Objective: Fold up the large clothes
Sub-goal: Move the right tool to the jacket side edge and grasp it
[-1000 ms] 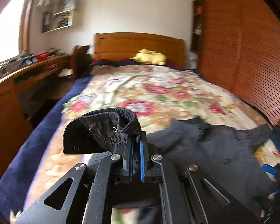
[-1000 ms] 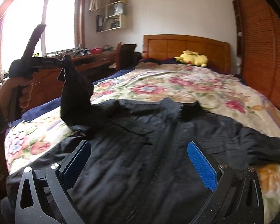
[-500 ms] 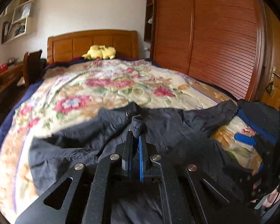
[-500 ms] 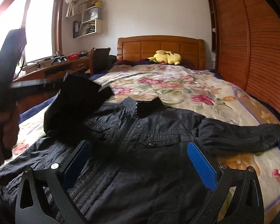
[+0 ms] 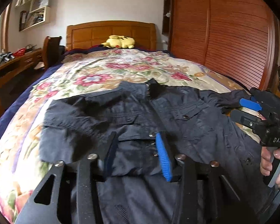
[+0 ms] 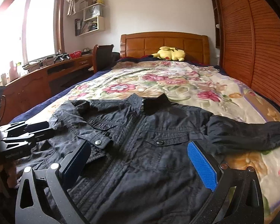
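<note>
A dark navy jacket (image 6: 158, 149) lies front up on the bed, collar toward the headboard. One sleeve (image 6: 248, 134) stretches out to the right. The other sleeve is folded in over the chest, and its cuff (image 5: 134, 149) with silver snaps lies between the fingers of my left gripper (image 5: 136, 149). That gripper's jaws are opening and the pads stand off the cloth. My right gripper (image 6: 140, 160) hovers open over the lower front of the jacket with nothing in it. It also shows at the right edge of the left wrist view, right gripper (image 5: 252, 110), held by a hand (image 5: 274, 160).
A floral bedspread (image 5: 102, 71) covers the bed. A yellow plush toy (image 6: 169, 53) rests by the wooden headboard. A wooden desk (image 6: 46, 74) and chair (image 6: 102, 56) line the left side, and louvred wardrobe doors (image 5: 224, 37) stand close on the right.
My left gripper carried the lifted sleeve across and down onto the jacket's chest, then its jaws parted and let the cuff go. The right gripper stayed open and nearly still.
</note>
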`<state>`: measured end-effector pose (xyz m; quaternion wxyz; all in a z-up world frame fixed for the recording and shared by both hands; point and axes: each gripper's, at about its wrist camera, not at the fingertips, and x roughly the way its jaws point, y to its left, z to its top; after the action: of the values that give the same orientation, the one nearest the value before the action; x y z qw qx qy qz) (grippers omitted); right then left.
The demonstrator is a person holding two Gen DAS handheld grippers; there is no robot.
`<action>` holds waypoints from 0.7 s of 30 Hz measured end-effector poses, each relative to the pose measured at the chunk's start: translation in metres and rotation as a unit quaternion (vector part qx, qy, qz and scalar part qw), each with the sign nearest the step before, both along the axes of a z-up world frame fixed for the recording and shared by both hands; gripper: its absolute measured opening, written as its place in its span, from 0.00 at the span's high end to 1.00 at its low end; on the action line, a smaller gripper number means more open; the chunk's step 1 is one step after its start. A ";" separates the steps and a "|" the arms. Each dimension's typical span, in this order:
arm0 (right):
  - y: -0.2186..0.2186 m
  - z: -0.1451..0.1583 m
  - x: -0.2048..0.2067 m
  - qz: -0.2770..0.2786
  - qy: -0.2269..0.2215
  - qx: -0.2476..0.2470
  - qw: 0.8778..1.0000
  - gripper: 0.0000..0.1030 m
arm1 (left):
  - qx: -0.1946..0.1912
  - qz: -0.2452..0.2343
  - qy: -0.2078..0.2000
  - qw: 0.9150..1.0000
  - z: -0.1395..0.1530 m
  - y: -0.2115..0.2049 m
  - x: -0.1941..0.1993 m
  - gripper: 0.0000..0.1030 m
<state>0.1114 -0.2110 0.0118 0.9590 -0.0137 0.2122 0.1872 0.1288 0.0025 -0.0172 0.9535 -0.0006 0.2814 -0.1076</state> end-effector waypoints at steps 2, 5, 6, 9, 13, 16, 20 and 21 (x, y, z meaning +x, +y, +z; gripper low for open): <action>0.006 0.001 0.006 0.007 0.001 0.000 1.000 0.00 | -0.006 0.003 -0.006 1.000 0.000 0.010 -0.006 0.19; 0.021 0.003 0.008 0.020 0.000 0.001 1.000 0.00 | -0.014 0.007 -0.008 1.000 -0.001 0.022 -0.011 0.18; 0.024 0.003 0.011 0.026 -0.001 0.000 1.000 0.00 | -0.015 0.013 -0.011 1.000 -0.001 0.027 -0.013 0.18; 0.042 0.000 0.016 0.042 -0.003 -0.011 0.999 0.00 | -0.005 0.034 -0.021 0.999 -0.003 0.037 -0.020 0.18; 0.064 -0.013 0.026 0.092 0.022 -0.017 0.995 0.00 | 0.015 0.057 -0.019 0.998 -0.012 0.051 -0.022 0.18; 0.078 -0.026 0.036 0.107 0.037 -0.039 0.993 0.03 | 0.015 0.064 -0.008 0.998 -0.021 0.061 -0.021 0.18; 0.090 -0.043 0.052 0.124 0.069 -0.056 0.988 0.09 | 0.013 0.068 0.004 0.998 -0.030 0.069 -0.022 0.18; 0.092 -0.049 0.056 0.130 0.080 -0.060 0.986 0.12 | 0.010 0.068 0.005 0.998 -0.031 0.071 -0.023 0.18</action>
<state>0.1676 -0.1194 -0.0372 0.9039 -0.0836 0.2954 0.2978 0.1058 0.0734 -0.0480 0.9573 -0.0111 0.2861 -0.0396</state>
